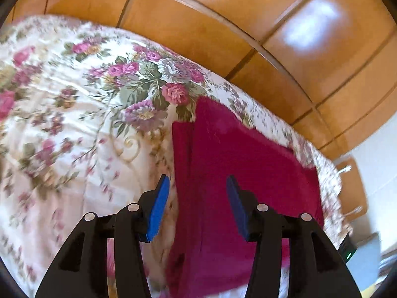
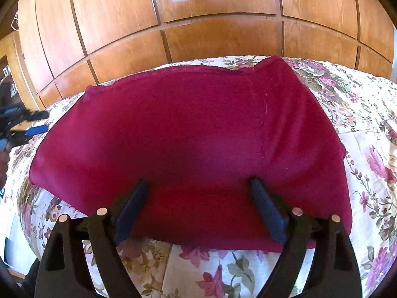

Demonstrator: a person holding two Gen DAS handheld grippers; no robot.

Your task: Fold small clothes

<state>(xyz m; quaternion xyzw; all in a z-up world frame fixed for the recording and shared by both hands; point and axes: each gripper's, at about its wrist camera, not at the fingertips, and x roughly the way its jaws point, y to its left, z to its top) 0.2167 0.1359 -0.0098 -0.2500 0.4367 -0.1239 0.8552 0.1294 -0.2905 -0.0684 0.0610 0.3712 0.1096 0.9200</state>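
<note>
A dark red garment (image 2: pixel 188 134) lies folded and flat on the floral bedspread (image 2: pixel 367 129). In the left wrist view the garment (image 1: pixel 238 164) stretches ahead and to the right, with a folded layer edge along its left side. My left gripper (image 1: pixel 198 182) is open and empty above the garment's left part, its blue pads (image 1: pixel 158 206) apart. My right gripper (image 2: pixel 198 186) is open and empty, its pads (image 2: pixel 266 206) low over the garment's near edge. The left gripper also shows in the right wrist view (image 2: pixel 34 130) at the far left edge of the bed.
The floral bedspread (image 1: pixel 74 124) covers the bed. A wall of wooden wardrobe panels (image 2: pixel 198 24) stands right behind the bed. The bed's far edge (image 1: pixel 285 129) runs close to the garment. A wooden bedside unit (image 1: pixel 352 188) and a dark object (image 1: pixel 349 250) sit at the right.
</note>
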